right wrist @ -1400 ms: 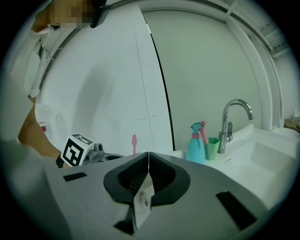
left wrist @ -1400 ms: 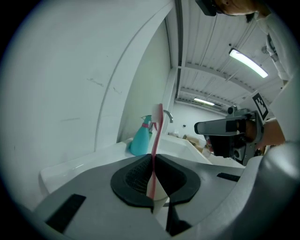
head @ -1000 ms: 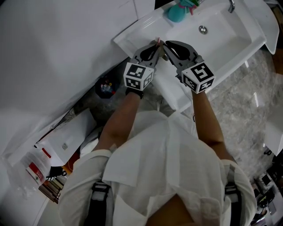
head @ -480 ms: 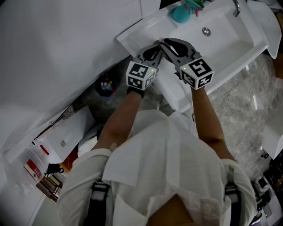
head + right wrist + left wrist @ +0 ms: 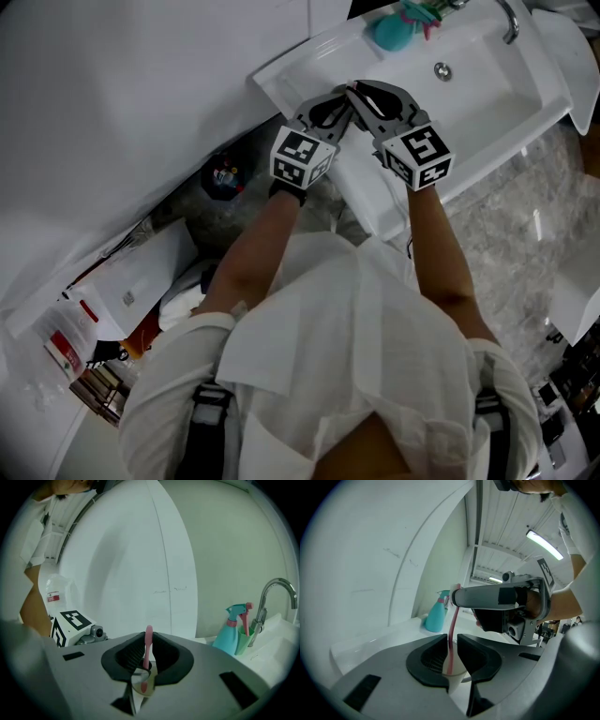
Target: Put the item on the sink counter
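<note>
No readable text anywhere: only the black-and-white square markers on the left cube (image 5: 302,157) and right cube (image 5: 419,157). The white bottle (image 5: 53,592) behind the left cube has a red-and-white label, and so does the packet (image 5: 67,356) down on the floor, but I can't read either one. The item is a pink toothbrush (image 5: 454,616), slim, one colour, with a rounded top end. It stands almost upright with its lower end inside a small pale see-through cup (image 5: 458,673). The left gripper (image 5: 451,638) has its jaws nearly together, pinching the handle just above the cup rim. The right gripper (image 5: 148,639) is clamped on the same handle higher up, and the rounded tip pokes out above its jaws. The two grippers' tips almost touch each other. In the head view both sit over the left end of the white sink bench (image 5: 279,77), just beside the basin, so the toothbrush and cup are there too. I can't see the cup's base, so I can't tell if it touches the bench. At the far end of the bench there's a teal spray bottle (image 5: 228,634) with a pink trigger, and no print on it that I can make out. It touches a green holder (image 5: 243,640), which sits next to the chrome faucet (image 5: 274,592). The drain (image 5: 442,69) shows in the basin.
</note>
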`<state>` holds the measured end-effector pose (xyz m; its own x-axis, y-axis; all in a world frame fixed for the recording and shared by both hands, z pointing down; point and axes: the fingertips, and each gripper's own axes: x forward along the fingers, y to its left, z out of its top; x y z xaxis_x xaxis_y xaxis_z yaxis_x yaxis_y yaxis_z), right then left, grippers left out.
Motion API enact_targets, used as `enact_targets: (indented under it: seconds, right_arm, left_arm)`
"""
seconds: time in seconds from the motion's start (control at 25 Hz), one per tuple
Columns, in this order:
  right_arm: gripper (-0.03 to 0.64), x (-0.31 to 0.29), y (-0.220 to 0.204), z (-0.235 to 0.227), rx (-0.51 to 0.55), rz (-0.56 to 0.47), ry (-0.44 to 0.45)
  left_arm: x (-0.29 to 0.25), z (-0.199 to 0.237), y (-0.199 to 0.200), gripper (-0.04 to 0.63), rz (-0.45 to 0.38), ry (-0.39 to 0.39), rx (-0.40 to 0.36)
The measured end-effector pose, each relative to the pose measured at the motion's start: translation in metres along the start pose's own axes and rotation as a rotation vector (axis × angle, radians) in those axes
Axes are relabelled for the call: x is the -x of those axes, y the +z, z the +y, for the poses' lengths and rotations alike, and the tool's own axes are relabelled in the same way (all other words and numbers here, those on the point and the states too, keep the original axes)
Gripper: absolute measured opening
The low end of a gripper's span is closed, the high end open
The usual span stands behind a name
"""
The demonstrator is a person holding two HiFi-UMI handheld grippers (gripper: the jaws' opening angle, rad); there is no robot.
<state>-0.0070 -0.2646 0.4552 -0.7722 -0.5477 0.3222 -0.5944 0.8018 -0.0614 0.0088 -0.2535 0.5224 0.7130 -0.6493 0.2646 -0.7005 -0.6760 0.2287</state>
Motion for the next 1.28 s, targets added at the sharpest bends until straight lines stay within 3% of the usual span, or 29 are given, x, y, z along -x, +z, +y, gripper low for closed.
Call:
enact_targets:
  seconds: [0.12,0.24,0.6,0.88,1.28]
  right_arm:
    - [0.048,-0.001,-0.001,-0.002,-0.002,-0.001,-0.011]
    - [0.048,-0.001,-0.001,-0.005,-0.007,0.000,-0.022]
    - [0.048,-0.002,-0.015,-0.013,-0.046,0.012,-0.054]
    - [0.048,-0.004,-0.024,-0.015,-0.059,0.032,-0.065]
    - [0.048,-0.013,-0.029,-0.024,-0.070,0.048,-0.081]
  left_arm:
    - [0.001,-0.003,0.000,0.140,-0.001,-0.014,-0.001]
    - [0.005,-0.003,0.003,0.146,-0.007,-0.009,-0.011]
    - [0.029,0.013,0.017,0.138,-0.050,0.054,-0.030]
    - [0.049,0.022,0.032,0.048,-0.092,0.088,-0.025]
    - [0.063,0.028,0.036,0.039,-0.098,0.113,-0.025]
